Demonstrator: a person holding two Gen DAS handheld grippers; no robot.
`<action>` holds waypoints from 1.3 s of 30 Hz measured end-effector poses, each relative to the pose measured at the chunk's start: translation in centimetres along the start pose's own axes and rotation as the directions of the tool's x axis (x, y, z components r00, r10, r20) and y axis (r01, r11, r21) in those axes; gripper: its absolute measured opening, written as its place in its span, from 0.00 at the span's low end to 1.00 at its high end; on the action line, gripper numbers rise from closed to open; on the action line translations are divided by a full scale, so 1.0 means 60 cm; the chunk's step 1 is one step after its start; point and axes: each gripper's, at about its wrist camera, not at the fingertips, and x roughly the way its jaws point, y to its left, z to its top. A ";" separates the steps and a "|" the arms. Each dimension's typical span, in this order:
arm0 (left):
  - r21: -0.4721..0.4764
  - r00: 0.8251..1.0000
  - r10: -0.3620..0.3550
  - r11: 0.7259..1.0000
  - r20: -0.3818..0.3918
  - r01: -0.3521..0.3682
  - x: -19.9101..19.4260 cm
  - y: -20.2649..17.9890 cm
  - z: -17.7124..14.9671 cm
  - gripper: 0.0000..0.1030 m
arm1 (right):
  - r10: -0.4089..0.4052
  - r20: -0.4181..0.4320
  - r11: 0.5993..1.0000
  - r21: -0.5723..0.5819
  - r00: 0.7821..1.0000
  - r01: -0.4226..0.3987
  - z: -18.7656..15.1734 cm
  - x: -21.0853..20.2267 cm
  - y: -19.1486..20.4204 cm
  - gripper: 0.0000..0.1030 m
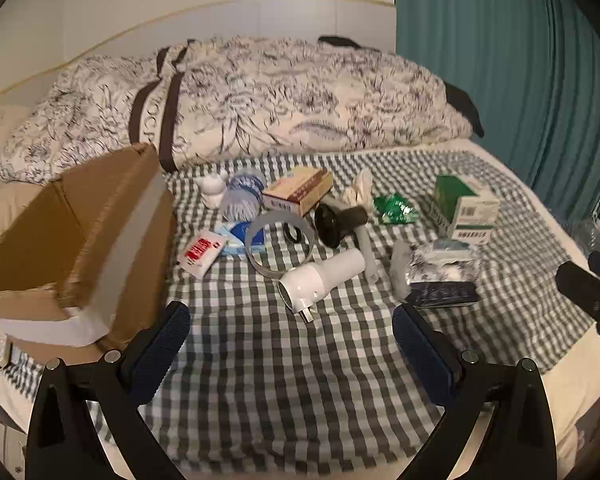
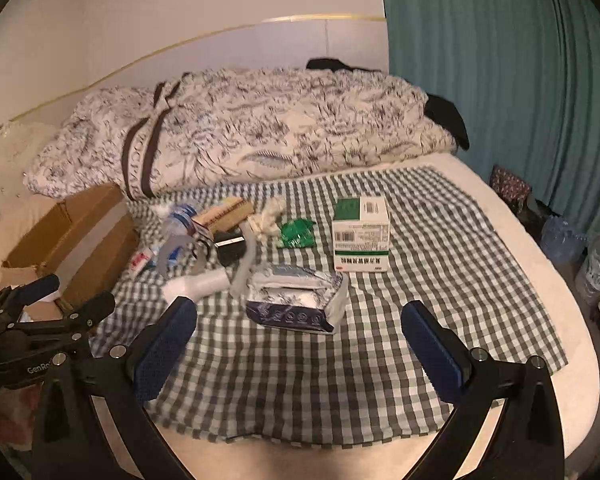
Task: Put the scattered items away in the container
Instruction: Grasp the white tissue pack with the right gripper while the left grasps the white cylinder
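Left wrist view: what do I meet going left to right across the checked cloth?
Cardboard box → red-and-white sachet → white plug adapter → green foil packet → green-and-white carton

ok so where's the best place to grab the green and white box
Take the green and white box across its two upright side faces, coming from above and in front with the right hand-held gripper. It stands apart on the checked cloth, with clear space on both sides for the open jaws.
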 end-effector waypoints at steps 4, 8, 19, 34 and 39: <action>0.015 1.000 -0.012 1.000 -0.023 0.012 0.049 -0.005 0.003 1.00 | -0.006 -0.032 1.000 -0.001 0.999 0.006 0.001 0.040 -0.011 0.99; -0.007 0.997 -0.029 1.000 -0.068 0.029 0.108 -0.001 0.009 1.00 | -0.003 -0.072 1.000 -0.005 0.997 0.003 0.002 0.090 -0.023 0.99; 0.046 0.988 -0.054 0.997 -0.142 0.061 0.219 -0.020 0.009 1.00 | 0.010 -0.184 1.000 -0.007 0.983 -0.011 0.003 0.227 -0.037 0.91; 0.113 0.977 -0.009 0.993 -0.214 0.033 0.268 -0.027 0.001 0.56 | 0.024 -0.287 0.999 -0.018 0.958 -0.030 -0.008 0.307 -0.040 0.58; 0.061 0.979 -0.004 0.998 -0.202 0.017 0.246 -0.011 0.003 0.56 | 0.036 -0.299 0.999 0.004 0.954 -0.037 -0.023 0.299 -0.049 0.27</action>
